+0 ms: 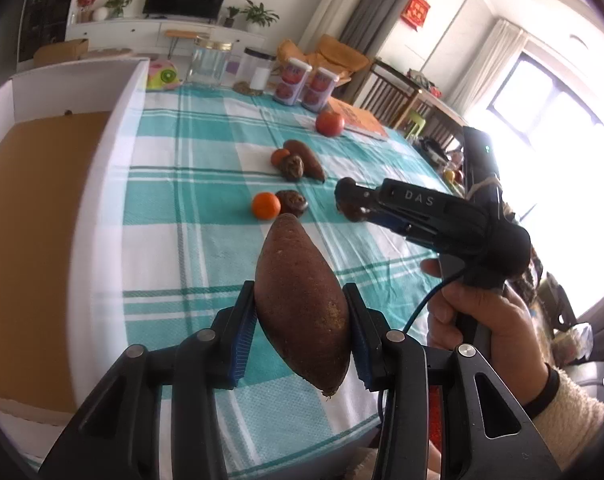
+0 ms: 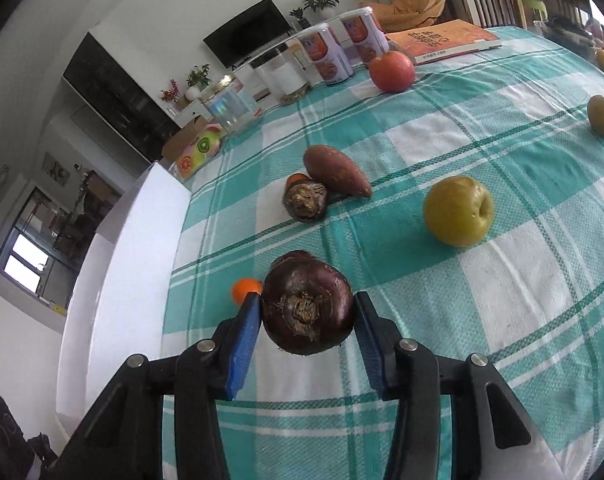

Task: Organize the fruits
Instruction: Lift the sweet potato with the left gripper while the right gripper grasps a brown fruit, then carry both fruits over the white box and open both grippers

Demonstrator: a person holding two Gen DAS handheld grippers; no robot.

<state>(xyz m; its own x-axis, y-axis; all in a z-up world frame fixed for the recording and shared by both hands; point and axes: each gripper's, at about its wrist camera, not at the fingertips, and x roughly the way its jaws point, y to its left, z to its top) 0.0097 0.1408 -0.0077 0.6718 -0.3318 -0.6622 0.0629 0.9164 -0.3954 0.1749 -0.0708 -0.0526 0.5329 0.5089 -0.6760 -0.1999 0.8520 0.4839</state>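
My left gripper [image 1: 300,318] is shut on a large brown sweet potato [image 1: 302,300], held above the checked tablecloth. My right gripper [image 2: 307,312] is shut on a dark purple water chestnut [image 2: 307,304]; it also shows in the left wrist view [image 1: 351,206] over the table's right side. On the cloth lie a second sweet potato [image 2: 335,170], another water chestnut [image 2: 305,200], an orange [image 1: 266,205], a red apple [image 2: 392,71] and a yellow-green apple [image 2: 458,211].
A white box [image 1: 102,184] with a brown cardboard floor stands along the table's left edge. Two cans [image 1: 305,83], glass jars [image 1: 210,61] and an orange book [image 2: 445,40] stand at the far end. A small green fruit [image 2: 602,115] lies far right.
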